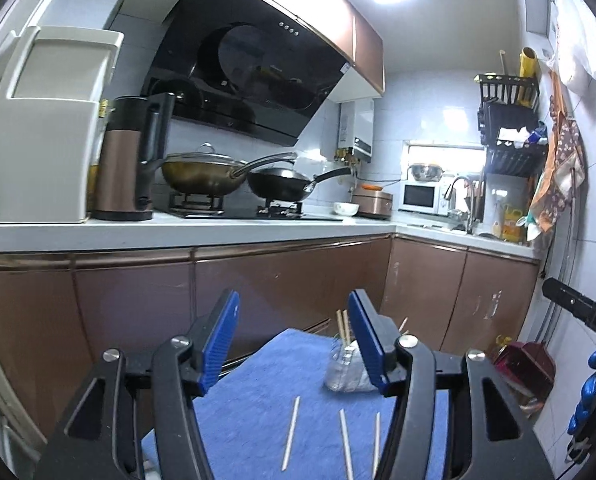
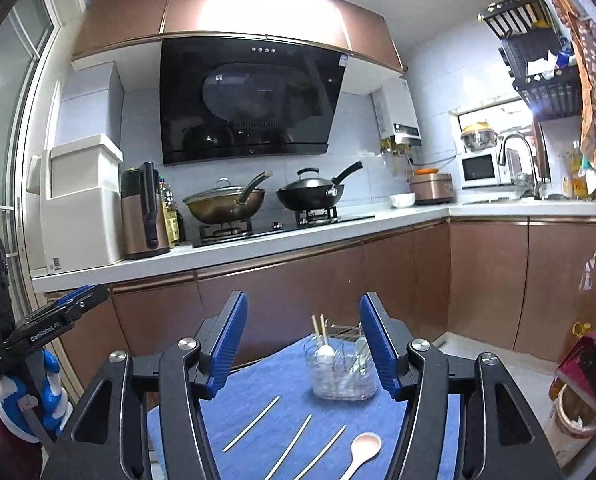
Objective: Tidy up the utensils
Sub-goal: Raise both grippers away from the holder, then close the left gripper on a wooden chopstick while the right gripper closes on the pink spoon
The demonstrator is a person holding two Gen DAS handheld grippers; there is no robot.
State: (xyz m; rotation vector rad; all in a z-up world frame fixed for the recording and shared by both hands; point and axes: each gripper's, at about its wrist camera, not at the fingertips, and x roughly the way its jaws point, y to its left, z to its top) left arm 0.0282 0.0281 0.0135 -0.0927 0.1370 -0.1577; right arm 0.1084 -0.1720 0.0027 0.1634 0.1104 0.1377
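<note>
1. Left tool [image 1: 293, 340]: its blue jaws stand apart with nothing between them, above the blue cloth [image 1: 257, 400] that covers the surface.
2. Right tool [image 2: 304, 340]: its jaws also stand wide and grip nothing.
3. In the left wrist view the clear utensil holder [image 1: 344, 372] sits at about 1 o'clock from the middle of the cloth, half hidden behind the tool's right finger, with two chopsticks [image 1: 342, 326] standing up in it.
4. The right wrist view shows the same holder [image 2: 344, 376] whole, between the two fingers; spoons in it and a wire rack [image 2: 342, 330] behind it can be seen only here.
5. Three loose chopsticks [image 1: 290, 432] lie on the cloth toward 6 o'clock in the left view. The right view shows those three [image 2: 287, 446] plus a pale spoon [image 2: 364, 450] at their 3 o'clock side, which the left view does not catch.
6. Each view catches the other tool at its edge: the right one [image 1: 578, 308] at 3 o'clock, and the left one [image 2: 49, 320] at 9 o'clock, held by a blue-gloved hand [image 2: 51, 384].
</note>
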